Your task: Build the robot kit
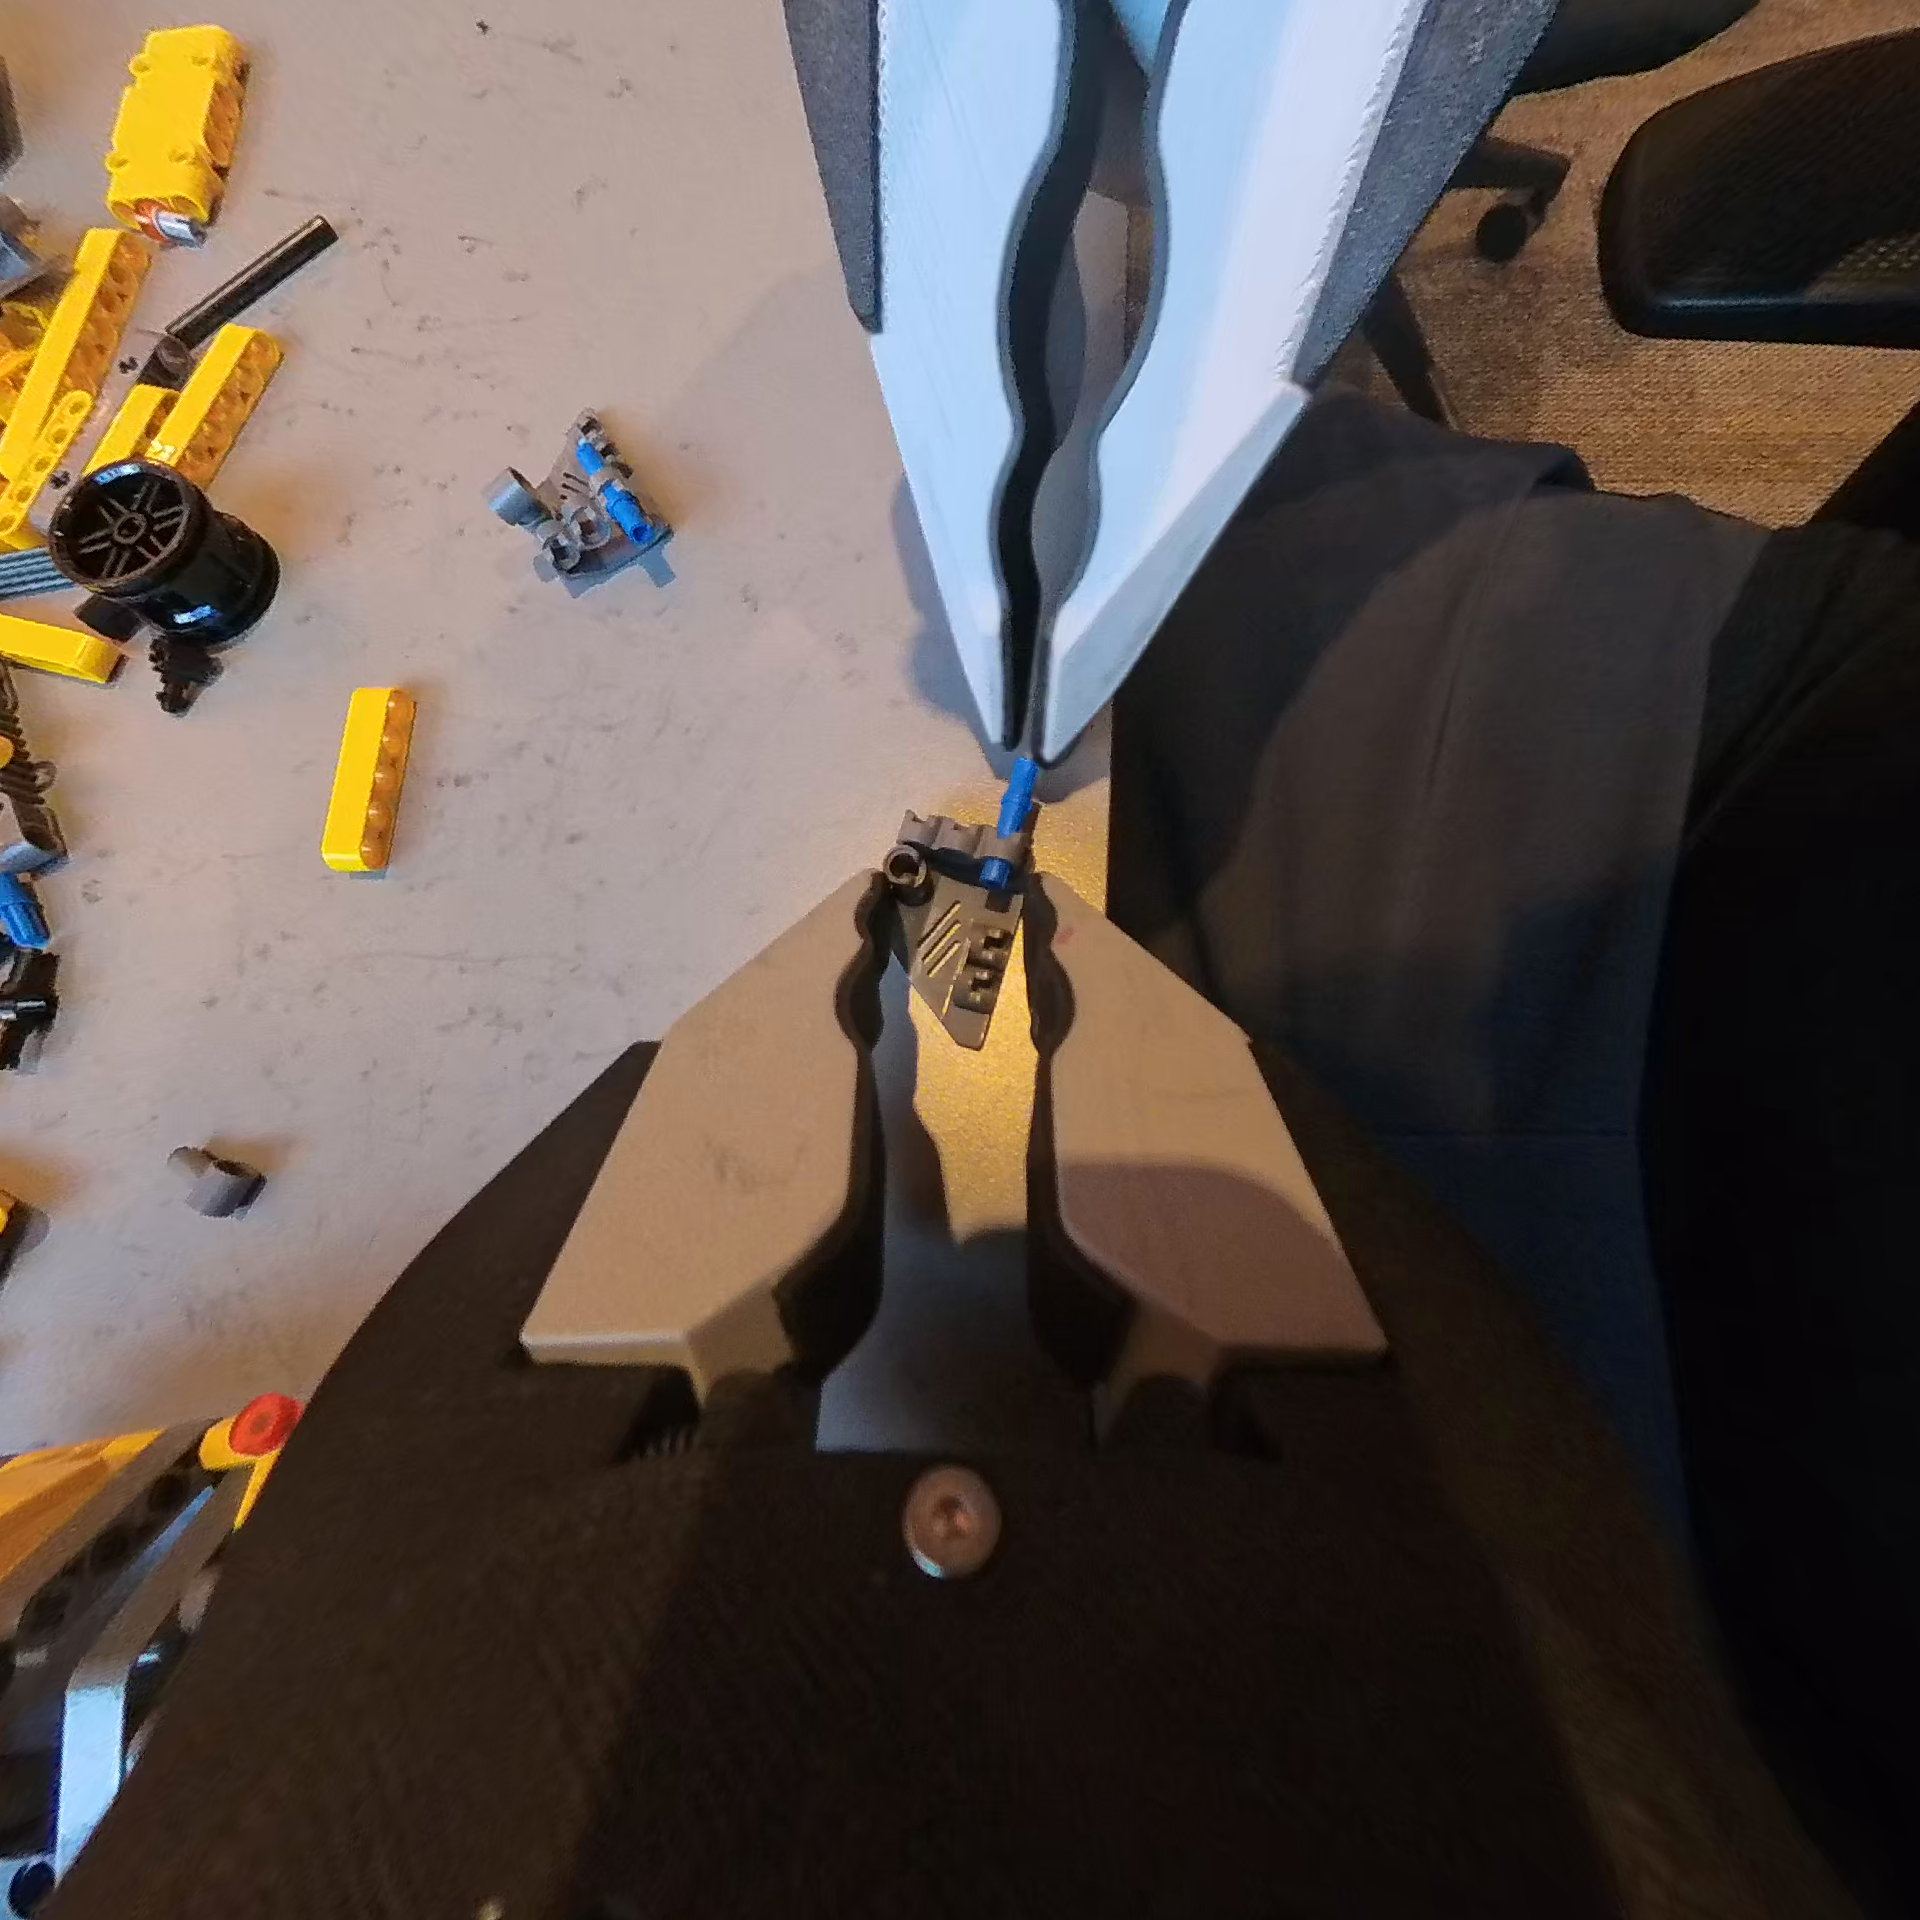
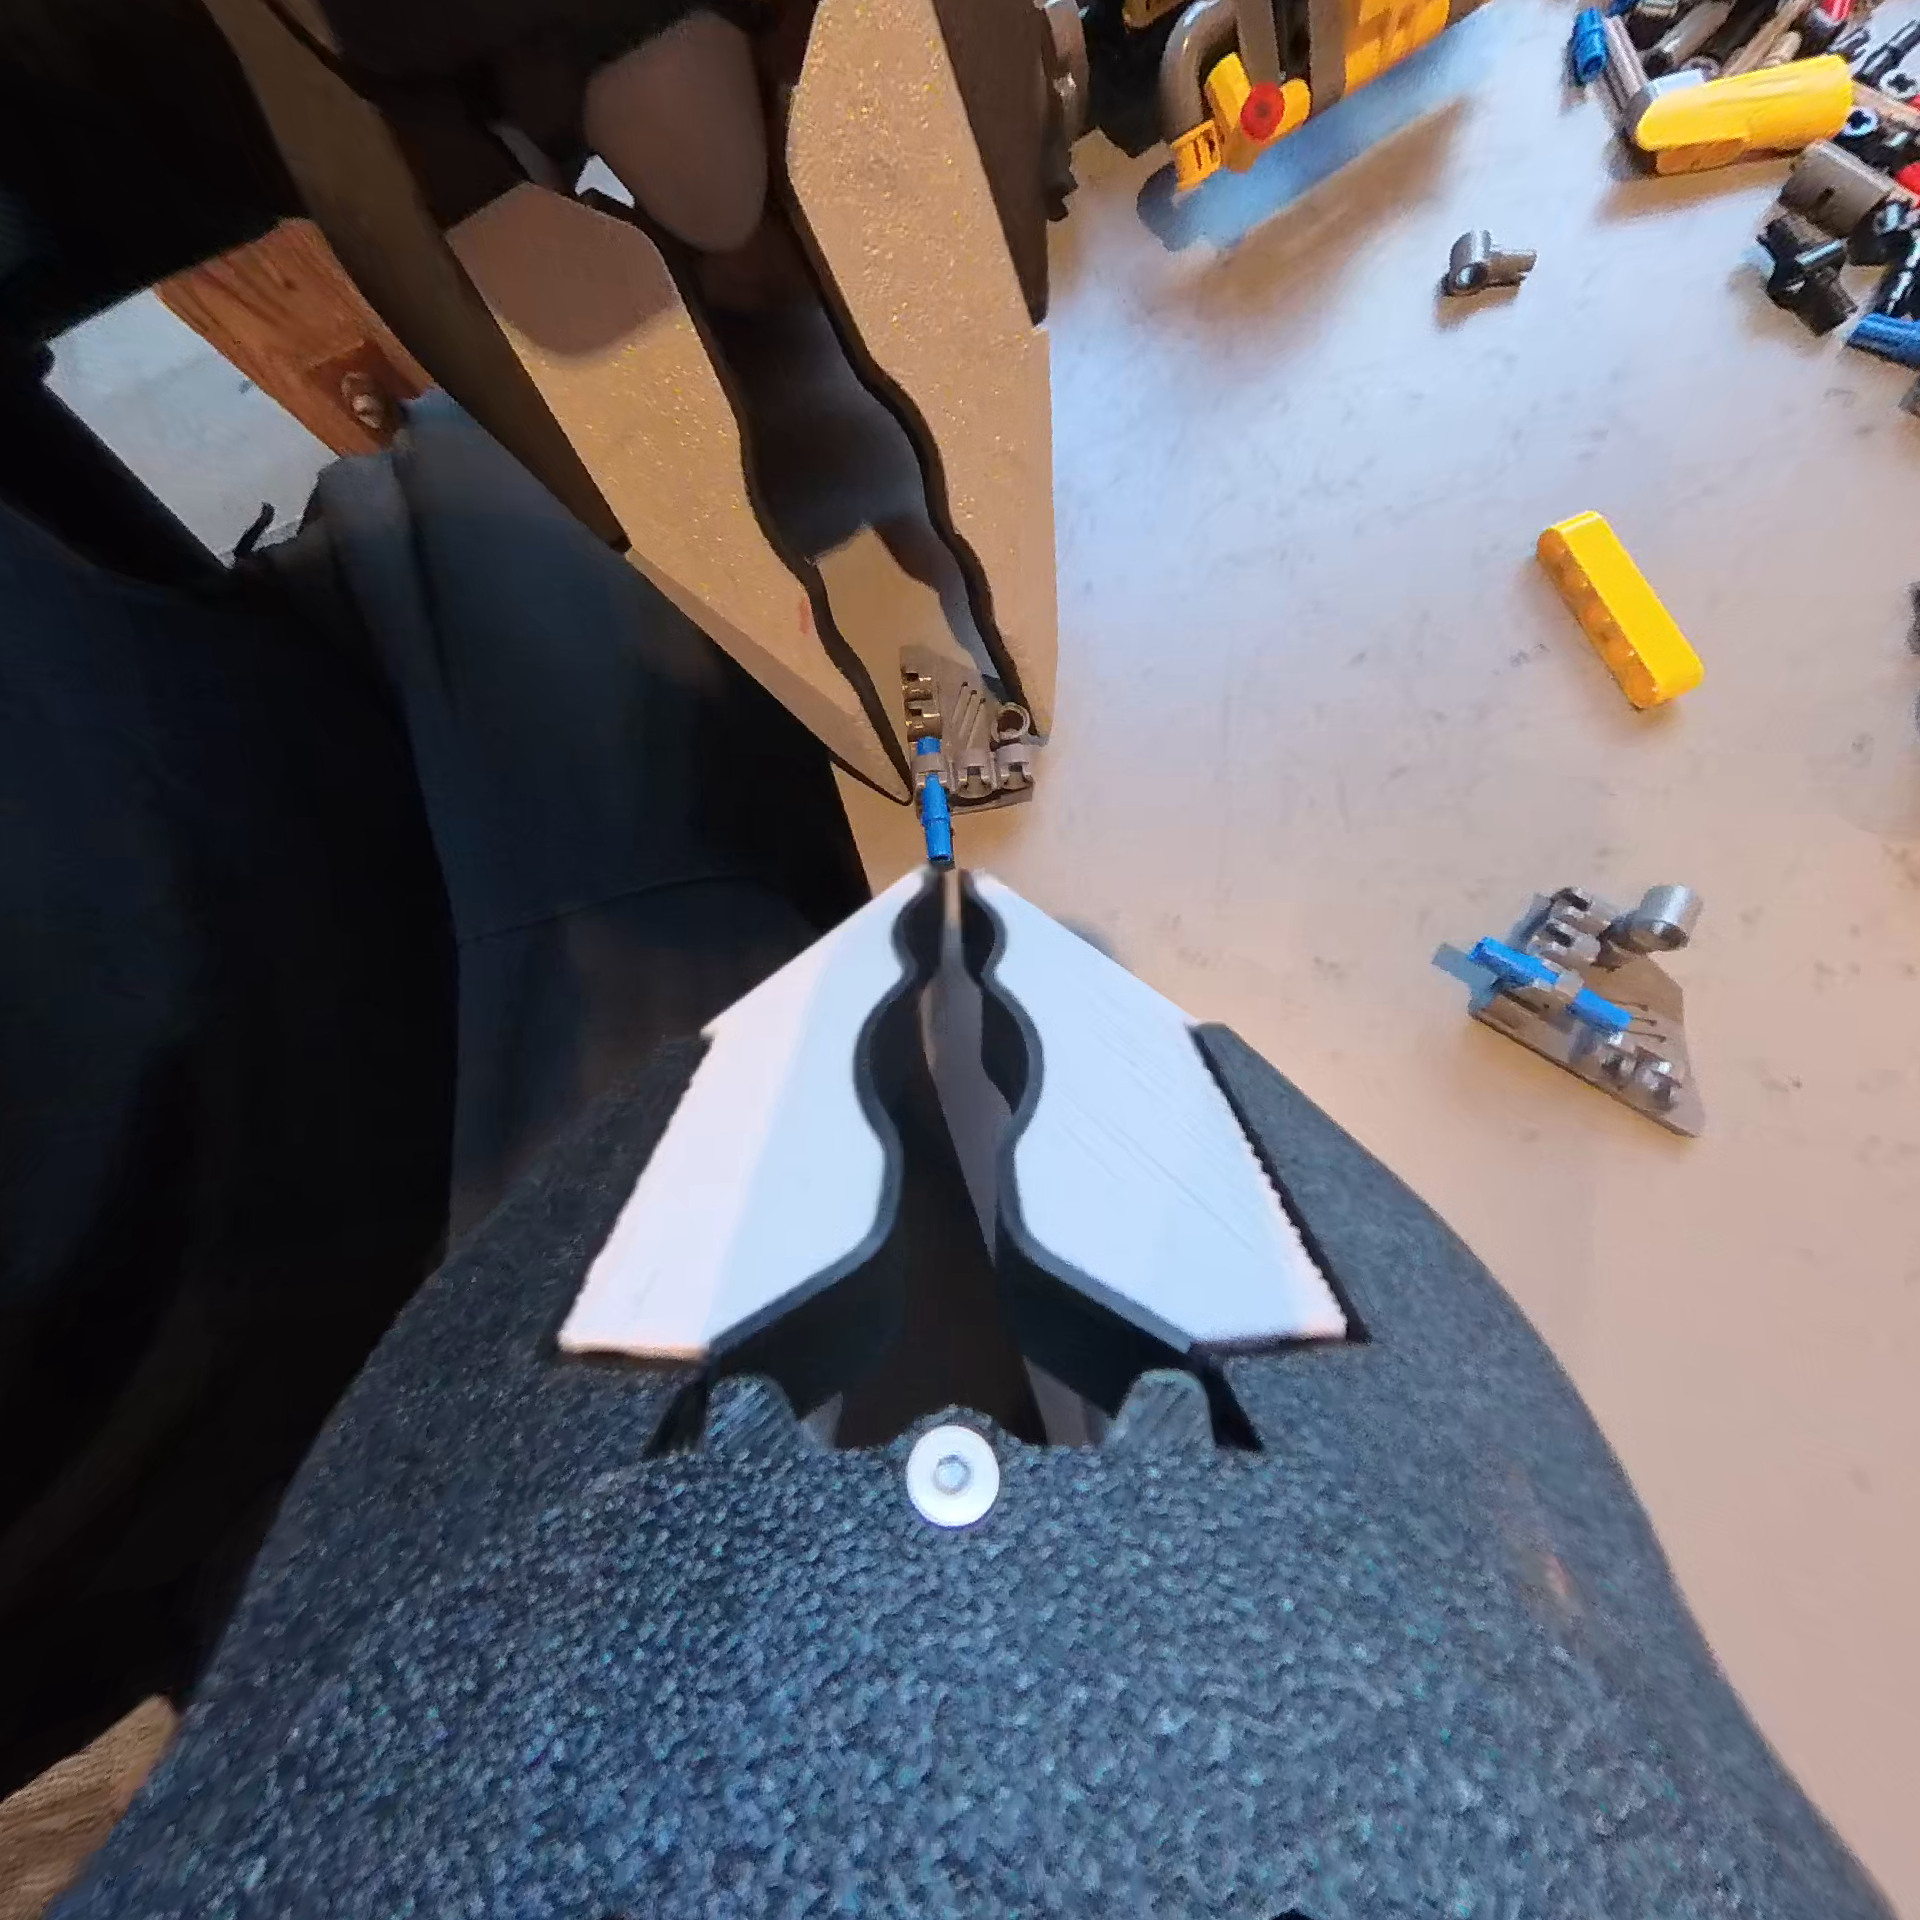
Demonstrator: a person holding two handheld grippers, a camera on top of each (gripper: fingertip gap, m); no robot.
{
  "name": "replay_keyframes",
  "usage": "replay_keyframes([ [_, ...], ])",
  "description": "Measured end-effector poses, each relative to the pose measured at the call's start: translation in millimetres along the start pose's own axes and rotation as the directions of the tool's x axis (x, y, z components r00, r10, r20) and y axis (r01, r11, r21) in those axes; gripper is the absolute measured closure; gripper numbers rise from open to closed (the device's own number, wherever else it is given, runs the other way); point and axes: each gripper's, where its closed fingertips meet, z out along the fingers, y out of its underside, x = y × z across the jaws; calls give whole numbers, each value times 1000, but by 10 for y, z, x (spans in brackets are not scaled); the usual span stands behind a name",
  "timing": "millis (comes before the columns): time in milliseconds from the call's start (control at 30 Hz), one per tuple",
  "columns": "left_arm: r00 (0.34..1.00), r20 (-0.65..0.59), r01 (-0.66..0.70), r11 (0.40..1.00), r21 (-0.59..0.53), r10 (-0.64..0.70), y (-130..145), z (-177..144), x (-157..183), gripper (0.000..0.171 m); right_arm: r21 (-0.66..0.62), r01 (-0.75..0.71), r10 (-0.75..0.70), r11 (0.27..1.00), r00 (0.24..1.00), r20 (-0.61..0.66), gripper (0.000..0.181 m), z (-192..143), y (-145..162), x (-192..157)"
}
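Observation:
My left gripper [image 1: 954,894] is shut on a grey triangular panel piece [image 1: 961,966] and holds it just above the table [image 1: 623,935], near its edge. A blue pin [image 1: 1016,802] sticks out of the panel's far end. My right gripper [image 1: 1029,743], with white fingers, comes from the far side; its tips are closed on the pin's free end. In the right wrist view my right gripper [image 2: 945,878] meets the blue pin [image 2: 935,821], which sits in the grey panel [image 2: 961,717] held by the left gripper [image 2: 971,764].
A second grey panel with blue pins [image 1: 582,509] [image 2: 1590,1013], a short yellow beam [image 1: 369,777] [image 2: 1619,611], a small grey connector [image 1: 218,1179] [image 2: 1481,265], a black wheel [image 1: 156,551] and a yellow model [image 2: 1247,94] lie on the table. A person's dark-clothed leg [image 1: 1455,831] and an office chair [image 1: 1766,208] are beside the edge. My two grippers' fingertips are within a few centimetres of each other. The left tips stand about 12 cm off the small grey connector [image 2: 1481,265]. The left camera catches it too, in the left wrist view [image 1: 213,1172].

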Motion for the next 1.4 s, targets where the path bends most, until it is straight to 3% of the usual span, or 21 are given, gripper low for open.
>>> replay_keyframes([
  [367,1000,-1,13,1000,1,-13,2,0,-6,148,-14,100,-100,995,995,-9,181,5,-42,-4],
  [967,999,-8,40,999,6,-40,19,-15,0,148,33,32,-34,999,999,39,181,62,-89,-27],
  [1067,998,6,62,998,14,-62,16,-11,-39,148,47,10,-10,999,1000,2,181,62,-91,24],
  [1200,993,96,61,998,16,-62,-11,4,-107,147,38,17,-11,999,988,-157,176,24,-30,215],
  [1267,986,151,63,998,16,-65,-13,-7,-159,137,71,6,10,997,975,-224,170,-29,-12,290],
  [1400,981,125,141,989,41,-146,-39,-21,-128,116,198,-37,83,980,970,-229,167,-115,-57,251],
])
